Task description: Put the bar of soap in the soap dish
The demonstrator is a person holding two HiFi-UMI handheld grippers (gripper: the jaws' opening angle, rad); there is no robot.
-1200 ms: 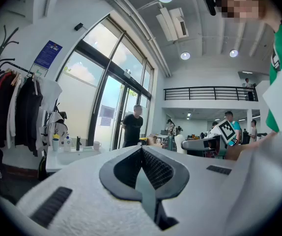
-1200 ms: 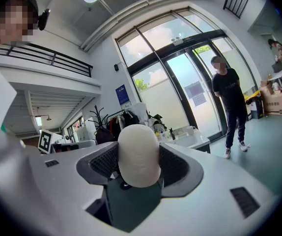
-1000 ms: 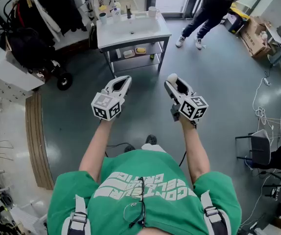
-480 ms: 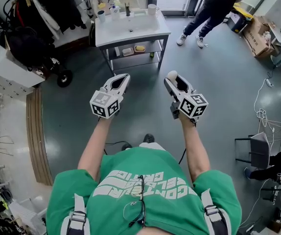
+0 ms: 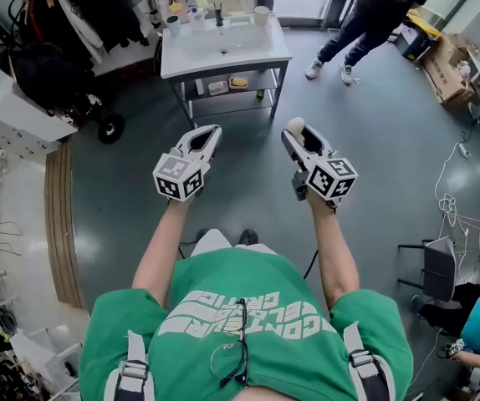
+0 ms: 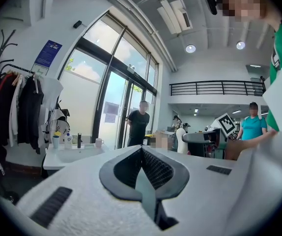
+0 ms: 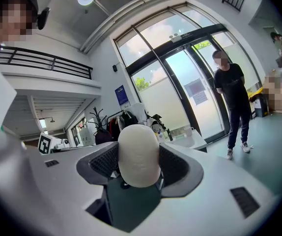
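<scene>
Right gripper view: a pale, rounded bar of soap (image 7: 139,154) stands on end between the dark ribbed pads (image 7: 104,163) of the right gripper (image 7: 139,162), whose jaws press against its sides. Head view, looking steeply down: the same soap shows as a small cream knob at that gripper's tip. It is held out over the grey floor (image 5: 248,190), well apart from the white washstand (image 5: 223,50) ahead. The left gripper (image 5: 207,134) is held level beside it. Its own view shows the jaws closed to a thin seam with nothing between them.

The step in hand looks like the carry toward the washstand. To do it well, the grip should be firm but no tighter (a smooth oval bar could squirt out from between the pads). The gripper should also be kept level while walking. The soap dish cannot be picked out for certain from here. A small yellow item (image 5: 240,83) sits on the stand's lower shelf, so it would be wise to find the dish before lowering.

Counts:
- one bar of soap
- two grippers
- one washstand
- one white cup (image 5: 262,13) at its rear edge
- a cluster of bottles (image 5: 186,13) at its rear left corner, too small to count
- one person (image 5: 374,11) standing by the glass doors
</scene>
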